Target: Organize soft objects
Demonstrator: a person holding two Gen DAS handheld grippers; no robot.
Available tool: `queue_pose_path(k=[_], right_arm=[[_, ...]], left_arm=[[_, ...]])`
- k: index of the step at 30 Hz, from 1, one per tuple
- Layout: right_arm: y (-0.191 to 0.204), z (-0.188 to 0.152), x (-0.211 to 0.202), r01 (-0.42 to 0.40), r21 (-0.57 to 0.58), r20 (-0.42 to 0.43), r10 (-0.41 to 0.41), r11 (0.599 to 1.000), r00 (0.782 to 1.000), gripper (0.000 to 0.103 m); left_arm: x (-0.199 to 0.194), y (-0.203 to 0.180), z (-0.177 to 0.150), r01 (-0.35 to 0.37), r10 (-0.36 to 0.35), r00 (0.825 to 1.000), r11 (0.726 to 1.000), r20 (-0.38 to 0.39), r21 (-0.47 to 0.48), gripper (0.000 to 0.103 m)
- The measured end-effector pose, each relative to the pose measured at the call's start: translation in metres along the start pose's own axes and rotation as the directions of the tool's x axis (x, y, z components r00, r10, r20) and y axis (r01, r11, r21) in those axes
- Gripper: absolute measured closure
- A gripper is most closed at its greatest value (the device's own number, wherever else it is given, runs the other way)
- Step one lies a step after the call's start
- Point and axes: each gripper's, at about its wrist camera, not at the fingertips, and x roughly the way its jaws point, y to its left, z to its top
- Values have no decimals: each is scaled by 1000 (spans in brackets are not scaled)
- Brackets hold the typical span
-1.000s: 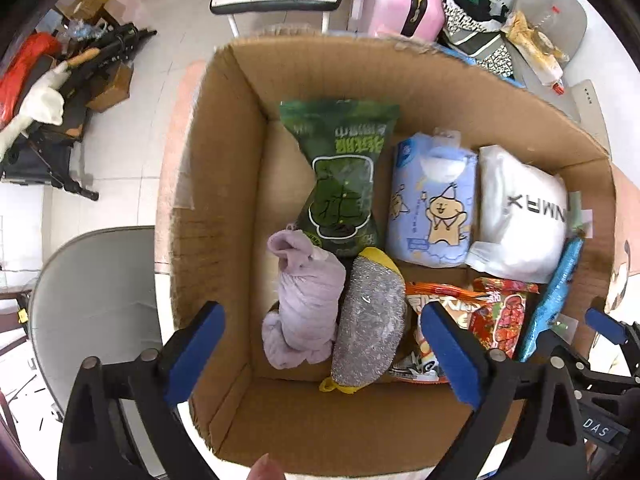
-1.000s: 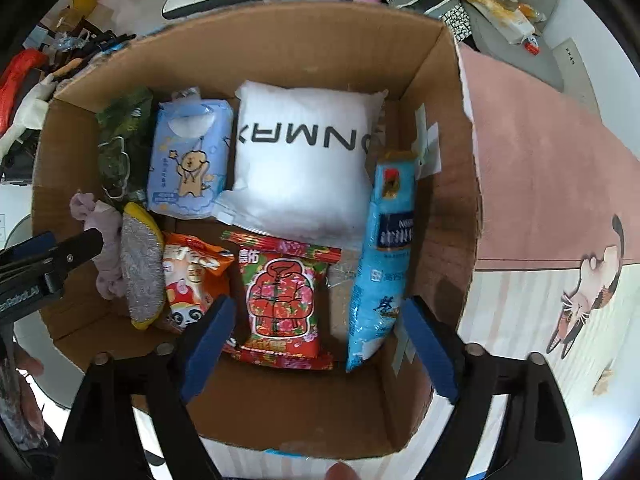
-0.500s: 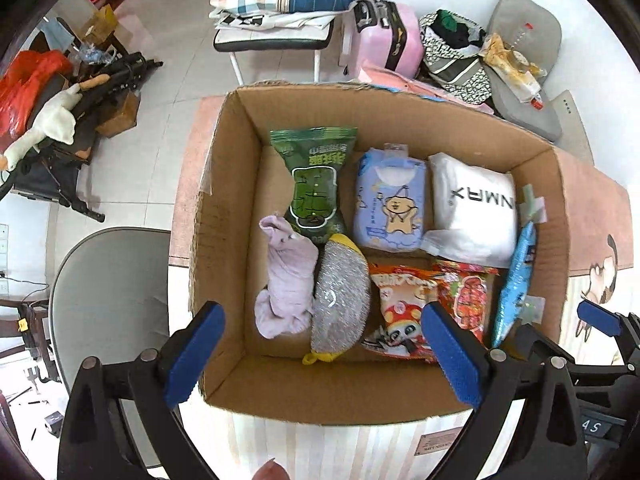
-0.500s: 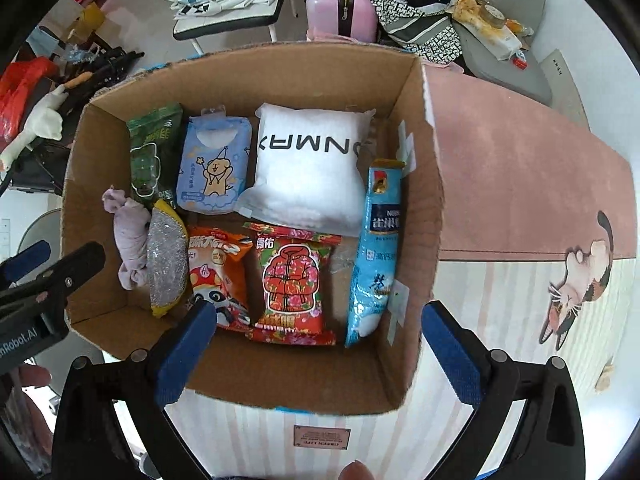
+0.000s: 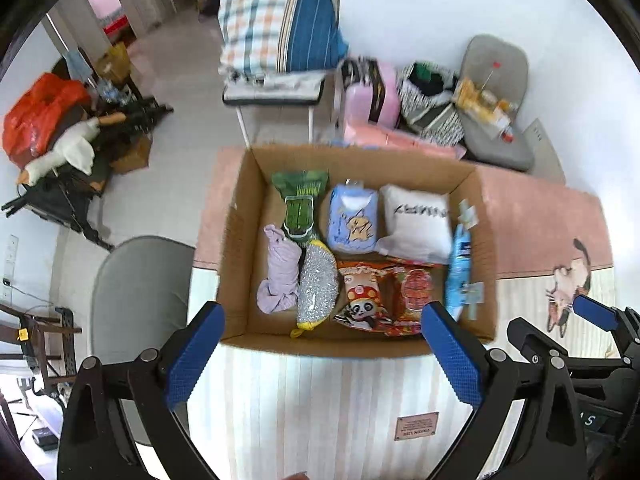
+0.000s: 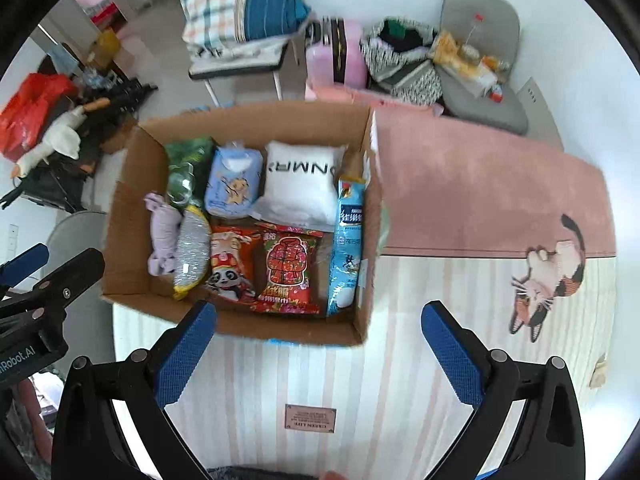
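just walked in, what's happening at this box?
A person holds a claw in each hand above a cardboard box on a striped table mat. The left claw and the right claw are both open and hold nothing. The box is packed: white pillow, blue tissue pack, green bag, lilac cloth, silver scrubber, two red snack bags, a blue packet. Nothing lies loose on the mat.

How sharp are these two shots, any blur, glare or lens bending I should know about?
Left wrist view: motion blur softens the cardboard box and its packets, while the left gripper stays crisp. Right wrist view: the same smear on the box, with the right gripper sharp. Both views: fisheye bending with black corners, even daylight, no strong glare.
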Motion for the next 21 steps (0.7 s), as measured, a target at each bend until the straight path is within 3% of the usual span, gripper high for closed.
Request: queue_pose_path(k=[8, 12, 21], right_arm=[[-9, -43, -102, -33, 1, 158, 32, 999, 987, 0], [-11, -67, -154, -36, -2, 243, 35, 999, 969, 0], [-8, -115, -230, -1, -21, 356, 9, 1000, 934, 0]], left_arm=[[-99, -4, -31, -28, 28, 987, 1000, 155, -1, 3], [-130, -4, -45, -15, 16, 982, 1000, 189, -7, 3], [-187, -5, -74, -14, 13, 967, 1000, 254, 0, 3]])
